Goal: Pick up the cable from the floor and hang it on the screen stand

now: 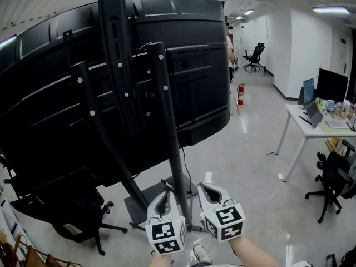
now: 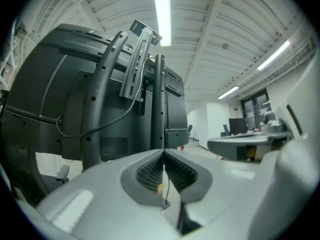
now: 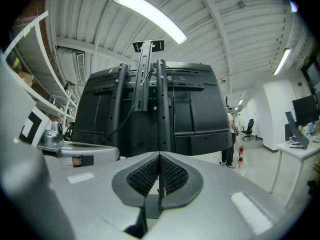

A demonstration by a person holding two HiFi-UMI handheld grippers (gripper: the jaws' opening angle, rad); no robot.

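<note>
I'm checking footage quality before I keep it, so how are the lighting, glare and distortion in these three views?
Head view: the screen reads near-black, the floor carries pale light reflections, edges bow outward. Left gripper view: heavy fisheye, dark corners, the ceiling light strip blown white. Right gripper view: same fisheye, its light strip also blown out, the right tongs slightly soft up close.

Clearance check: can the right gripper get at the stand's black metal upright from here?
Likely yes: right gripper, fingers shut, faces the black metal upright close ahead; nothing shows between them.
</note>
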